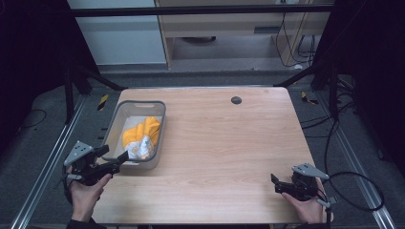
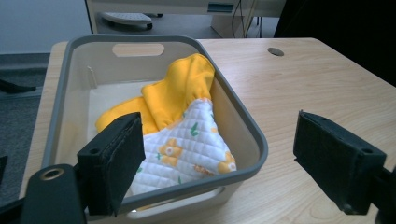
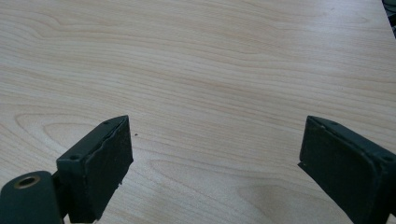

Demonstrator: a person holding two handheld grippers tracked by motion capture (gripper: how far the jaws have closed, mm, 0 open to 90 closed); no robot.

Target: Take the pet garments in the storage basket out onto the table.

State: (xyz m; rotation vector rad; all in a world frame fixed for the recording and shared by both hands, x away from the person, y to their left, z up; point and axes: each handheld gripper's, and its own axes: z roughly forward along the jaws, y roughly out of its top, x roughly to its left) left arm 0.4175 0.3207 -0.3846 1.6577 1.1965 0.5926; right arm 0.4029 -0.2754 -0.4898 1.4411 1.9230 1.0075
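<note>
Pale wooden table (image 1: 224, 143) is carrying a grey plastic bin (image 1: 125, 110) at its left, where a yellow and white quilted cloth (image 1: 141, 136) is lying bunched. Left gripper (image 1: 114, 163) is hovering at the bin's near rim, jaws spread wide, gripping nothing. Right gripper (image 1: 276, 184) is resting well apart, jaws likewise gaping over bare wood.

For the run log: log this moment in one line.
left gripper: open, at bin near rim | right gripper: open, over table | yellow-and-white garment: in bin

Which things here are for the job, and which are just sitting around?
For the job: cloth; bin it lies in; left gripper, open by the bin's near edge.

Just around: right gripper, open over bare table; dark round spot at the table's far edge.
</note>
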